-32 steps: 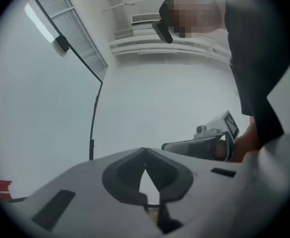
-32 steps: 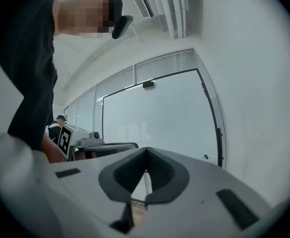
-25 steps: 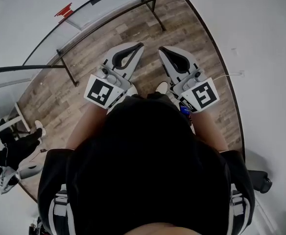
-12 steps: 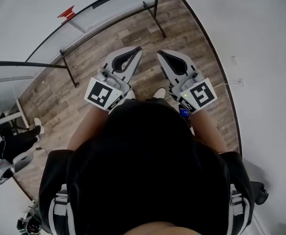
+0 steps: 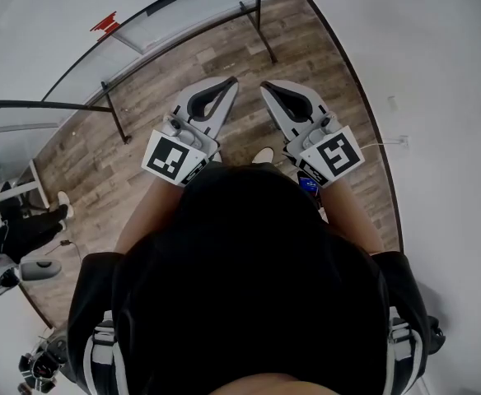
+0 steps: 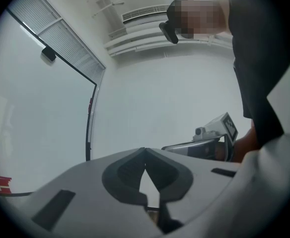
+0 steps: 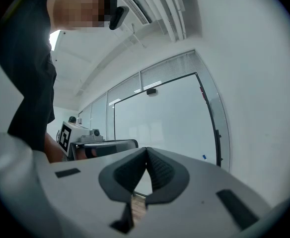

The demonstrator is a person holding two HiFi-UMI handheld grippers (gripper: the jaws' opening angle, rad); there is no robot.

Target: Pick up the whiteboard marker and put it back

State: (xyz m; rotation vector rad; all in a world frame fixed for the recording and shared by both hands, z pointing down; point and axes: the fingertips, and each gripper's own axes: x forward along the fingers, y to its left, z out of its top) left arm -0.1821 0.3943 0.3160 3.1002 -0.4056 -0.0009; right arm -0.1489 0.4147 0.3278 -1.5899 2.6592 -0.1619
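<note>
No whiteboard marker shows in any view. In the head view my left gripper [image 5: 231, 81] and right gripper [image 5: 264, 85] are held side by side, level, above the wooden floor [image 5: 306, 48], pointing toward a whiteboard [image 5: 154, 19] on a black-legged stand. Both are shut with nothing between the jaws. The left gripper view shows the left gripper [image 6: 145, 150] with its tips together, the board's black edge [image 6: 90, 128] beyond. In the right gripper view the right gripper [image 7: 146, 149] is closed too, facing the whiteboard [image 7: 160, 123].
A white wall [image 5: 438, 97] runs along the right. The board's stand legs [image 5: 265, 33] reach out onto the floor ahead. Another person's legs [image 5: 26, 229] are at the left edge, with gear [image 5: 39, 369] on the floor at lower left. A red tag [image 5: 105, 20] sits near the board's top.
Both grippers have drifted slightly forward toward the whiteboard, still shut and side by side. The person at the left edge has shifted lower in the picture.
</note>
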